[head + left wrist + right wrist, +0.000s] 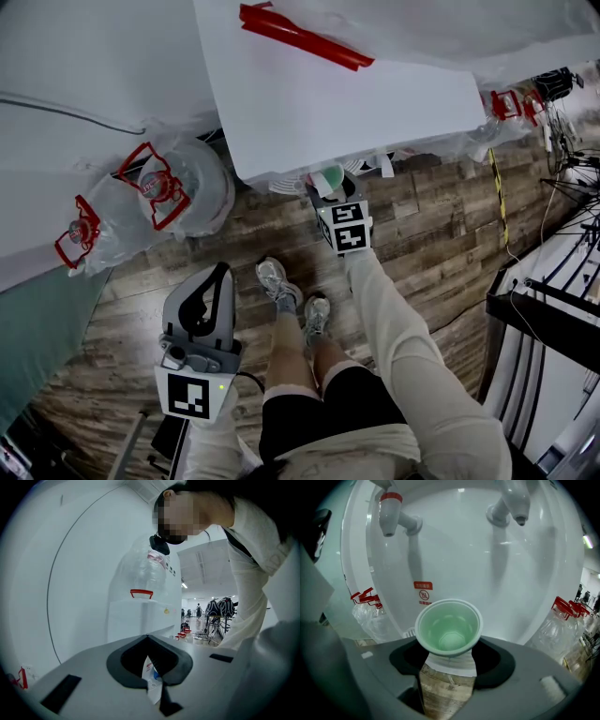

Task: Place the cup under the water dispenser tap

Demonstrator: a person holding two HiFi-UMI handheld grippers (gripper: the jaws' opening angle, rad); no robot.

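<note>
Left tongs [222, 270]: jaws together at the tips, gripping nothing.
Water bottles [178, 192]: clear, red-handled, on the wood floor left of the dispenser [356, 103].
Cup [448, 629]: long axis near upright, mouth up, green inside bare; in the dispenser recess, below and between the red-banded tap [391, 509] and the plain tap [513, 501].
Right tongs [448, 646]: clamped wide round the cup.
Room: open air above the rim.

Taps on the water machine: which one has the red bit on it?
The tap at upper left in the right gripper view has the red band around it. The other tap, at upper right, is plain white.
</note>
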